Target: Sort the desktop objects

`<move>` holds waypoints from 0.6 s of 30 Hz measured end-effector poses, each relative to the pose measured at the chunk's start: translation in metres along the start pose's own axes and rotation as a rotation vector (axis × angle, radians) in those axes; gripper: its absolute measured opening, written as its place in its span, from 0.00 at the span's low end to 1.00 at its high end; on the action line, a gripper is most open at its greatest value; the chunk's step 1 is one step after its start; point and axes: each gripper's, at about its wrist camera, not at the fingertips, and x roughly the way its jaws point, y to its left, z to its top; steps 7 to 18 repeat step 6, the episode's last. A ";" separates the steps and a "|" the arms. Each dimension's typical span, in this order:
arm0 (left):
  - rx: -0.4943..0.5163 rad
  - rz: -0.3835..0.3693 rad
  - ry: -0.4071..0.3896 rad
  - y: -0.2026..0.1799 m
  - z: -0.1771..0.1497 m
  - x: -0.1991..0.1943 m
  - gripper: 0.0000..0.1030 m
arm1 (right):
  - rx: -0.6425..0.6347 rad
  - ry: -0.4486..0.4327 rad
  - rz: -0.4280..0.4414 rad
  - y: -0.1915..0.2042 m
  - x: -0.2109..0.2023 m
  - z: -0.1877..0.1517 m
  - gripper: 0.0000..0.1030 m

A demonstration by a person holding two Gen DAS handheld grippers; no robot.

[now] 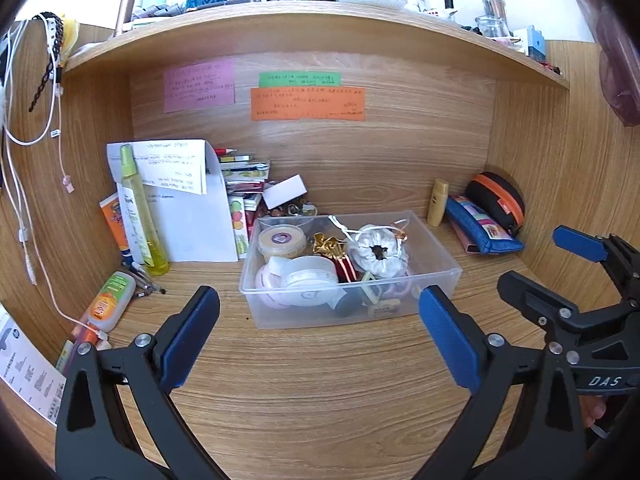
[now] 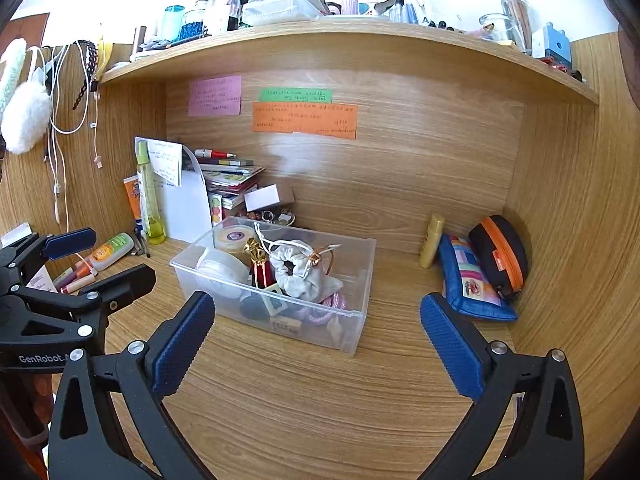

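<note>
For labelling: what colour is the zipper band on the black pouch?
Orange, on the black pouch; clearest in the right wrist view.

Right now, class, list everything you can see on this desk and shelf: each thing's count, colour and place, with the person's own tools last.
storage box: one, clear plastic, desk centre, filled with small items
drawstring pouch: one, white, inside the box
round jar: one, beige with purple label, box back left
pencil case: one, blue patchwork, back right corner
zip pouch: one, black with orange zip, leaning behind the pencil case
small bottle: one, yellow, upright left of the pencil case
spray bottle: one, yellow-green, upright at left
sticky notes: three, pink, green, orange, back wall
shelf: one, wooden, crowded with jars and bottles
left gripper: blue fingers, open, empty
right gripper: blue fingers, open, empty
</note>
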 end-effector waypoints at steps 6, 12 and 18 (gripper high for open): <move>0.009 0.000 0.006 -0.003 -0.001 0.008 0.98 | 0.003 0.020 -0.007 -0.002 0.007 -0.003 1.00; 0.009 0.000 0.006 -0.003 -0.001 0.008 0.98 | 0.003 0.020 -0.007 -0.002 0.007 -0.003 1.00; 0.009 0.000 0.006 -0.003 -0.001 0.008 0.98 | 0.003 0.020 -0.007 -0.002 0.007 -0.003 1.00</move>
